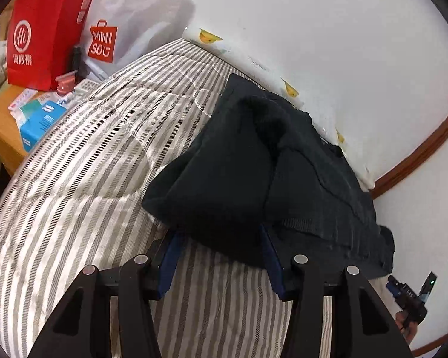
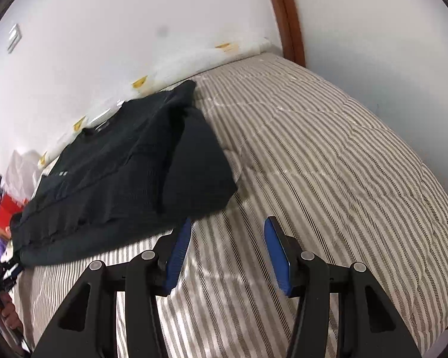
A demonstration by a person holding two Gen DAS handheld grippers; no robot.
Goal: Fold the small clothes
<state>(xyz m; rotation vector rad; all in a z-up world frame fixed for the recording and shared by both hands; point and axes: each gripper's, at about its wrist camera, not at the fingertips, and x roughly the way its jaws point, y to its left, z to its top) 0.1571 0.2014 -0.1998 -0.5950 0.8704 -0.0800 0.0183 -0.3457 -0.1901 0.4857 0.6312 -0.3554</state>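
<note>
While claws (image 2: 227,235) gape, sweater (image 2: 119,173) left (untouched).

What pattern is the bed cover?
Grey and white stripes on the quilted bed cover, clearest in the right wrist view.

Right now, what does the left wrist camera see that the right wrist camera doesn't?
Only the left wrist view shows the bedside clutter clearly: a red paper bag, a white Miniso bag and a blue box on a wooden stand. It also shows the left gripper, open, with its fingertips hidden under the edge of the dark sweater.

Only the right wrist view shows the right gripper, open and empty, over the bare striped quilt beside the garment.

Both show the partly folded sweater, the quilt and the white wall.
</note>
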